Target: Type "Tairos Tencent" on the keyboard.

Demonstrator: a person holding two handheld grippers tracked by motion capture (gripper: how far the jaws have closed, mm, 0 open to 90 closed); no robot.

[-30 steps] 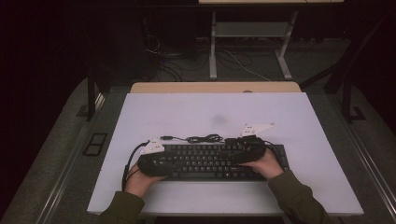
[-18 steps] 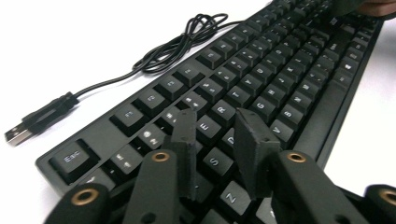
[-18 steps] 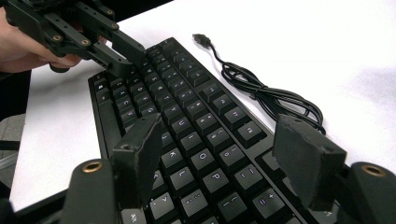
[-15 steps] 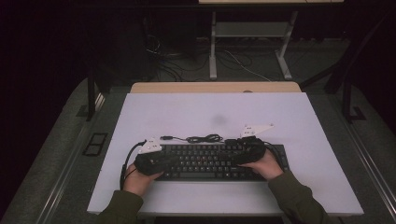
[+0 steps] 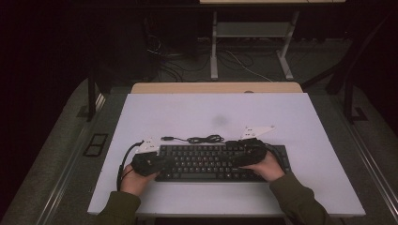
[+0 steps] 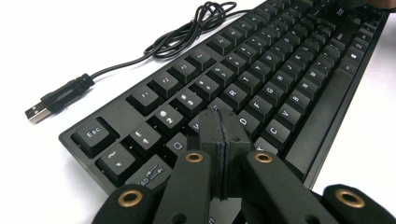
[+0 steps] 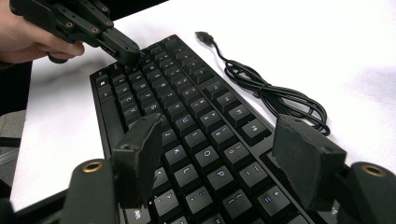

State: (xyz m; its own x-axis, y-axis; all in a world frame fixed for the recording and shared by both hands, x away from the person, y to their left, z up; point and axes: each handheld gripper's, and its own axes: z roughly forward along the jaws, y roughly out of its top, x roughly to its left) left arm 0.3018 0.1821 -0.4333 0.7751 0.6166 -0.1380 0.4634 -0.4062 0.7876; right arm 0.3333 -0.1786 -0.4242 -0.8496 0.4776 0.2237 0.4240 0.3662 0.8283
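Observation:
A black keyboard (image 5: 206, 161) lies near the front of the white table (image 5: 211, 112). Its coiled cable (image 5: 202, 139) and USB plug (image 6: 37, 112) rest loose just behind it. My left gripper (image 5: 152, 161) is shut with nothing between its jaws. Its tip (image 6: 220, 126) sits on the keys near the keyboard's (image 6: 280, 70) left end. My right gripper (image 5: 239, 157) is open, and its pads hover (image 7: 219, 128) over the right-hand letter keys (image 7: 187, 112) without holding anything. The left gripper (image 7: 122, 49) also shows far off in the right gripper view, with the cable (image 7: 271, 93) to the right.
Bare white tabletop lies behind and on both sides of the keyboard. A wooden strip (image 5: 216, 87) runs along the table's far edge. Beyond it on the dark floor stand a desk frame (image 5: 253, 42) and some loose cables (image 5: 164, 51).
My left gripper has shifted slightly toward the keyboard's left end. The right gripper and the keyboard have stayed in place.

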